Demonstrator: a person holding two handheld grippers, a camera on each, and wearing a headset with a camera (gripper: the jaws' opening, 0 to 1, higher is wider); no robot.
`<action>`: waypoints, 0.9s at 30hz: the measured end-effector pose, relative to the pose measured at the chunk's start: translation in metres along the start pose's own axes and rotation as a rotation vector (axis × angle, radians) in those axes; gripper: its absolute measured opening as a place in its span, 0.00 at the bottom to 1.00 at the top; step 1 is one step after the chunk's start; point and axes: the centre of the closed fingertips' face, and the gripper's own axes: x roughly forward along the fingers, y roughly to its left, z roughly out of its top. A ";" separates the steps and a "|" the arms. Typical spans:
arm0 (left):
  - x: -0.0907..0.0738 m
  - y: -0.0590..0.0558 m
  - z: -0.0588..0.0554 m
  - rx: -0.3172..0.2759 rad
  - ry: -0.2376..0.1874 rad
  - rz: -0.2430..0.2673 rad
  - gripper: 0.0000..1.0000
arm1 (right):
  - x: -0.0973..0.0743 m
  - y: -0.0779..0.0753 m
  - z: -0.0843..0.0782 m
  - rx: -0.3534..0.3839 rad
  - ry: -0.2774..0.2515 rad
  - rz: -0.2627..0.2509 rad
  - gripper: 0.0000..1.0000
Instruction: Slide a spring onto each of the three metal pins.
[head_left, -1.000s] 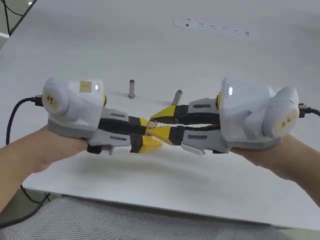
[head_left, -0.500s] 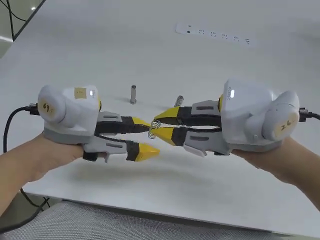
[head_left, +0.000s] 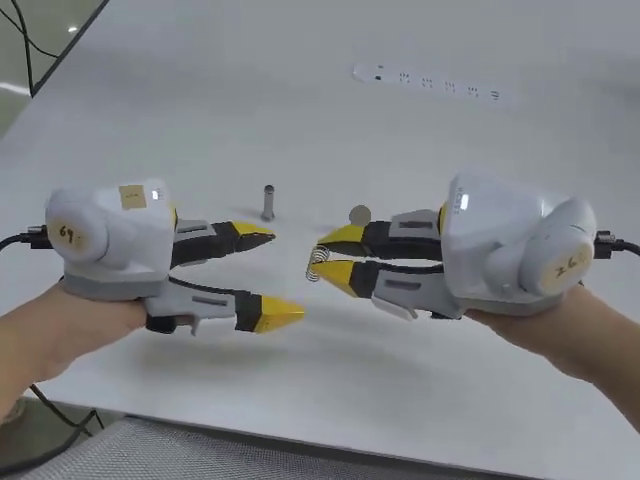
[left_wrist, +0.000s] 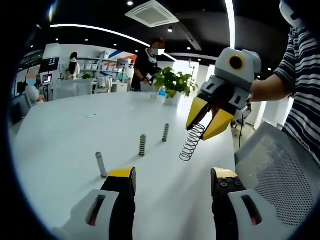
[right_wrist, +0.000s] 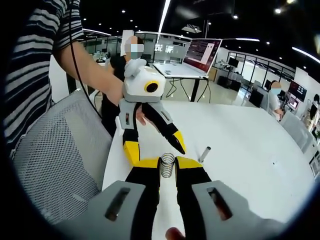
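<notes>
My right gripper (head_left: 321, 258) is shut on a small steel spring (head_left: 317, 266), held above the white table. The spring (right_wrist: 167, 167) sits between its yellow tips (right_wrist: 168, 161) and hangs below them (left_wrist: 191, 142) in the left gripper view. My left gripper (head_left: 268, 276) stands open and empty a short way to the left, facing the right gripper (left_wrist: 207, 117). A bare metal pin (head_left: 268, 201) stands upright on the table behind them. Two more pins (left_wrist: 142, 144) (left_wrist: 165, 132) each carry a spring. The right gripper partly hides one of them (head_left: 358, 214) in the head view.
A white power strip (head_left: 425, 84) lies at the far side of the table. The table's near edge (head_left: 300, 425) runs just under both hands, with a mesh chair (right_wrist: 60, 165) below it. People stand in the room behind (left_wrist: 147, 62).
The left gripper has opened wider and drawn back to the left, away from the spring. The spring stays in the right gripper, which has hardly moved.
</notes>
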 end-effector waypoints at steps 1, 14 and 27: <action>-0.001 0.001 0.000 0.003 0.002 0.003 0.61 | 0.000 -0.001 -0.001 -0.001 0.002 -0.002 0.12; -0.023 0.017 -0.001 0.017 -0.002 0.087 0.71 | 0.000 -0.005 -0.015 0.012 0.028 -0.029 0.12; -0.040 0.032 -0.003 -0.002 -0.030 0.175 0.97 | 0.001 -0.009 -0.022 0.022 0.039 -0.054 0.13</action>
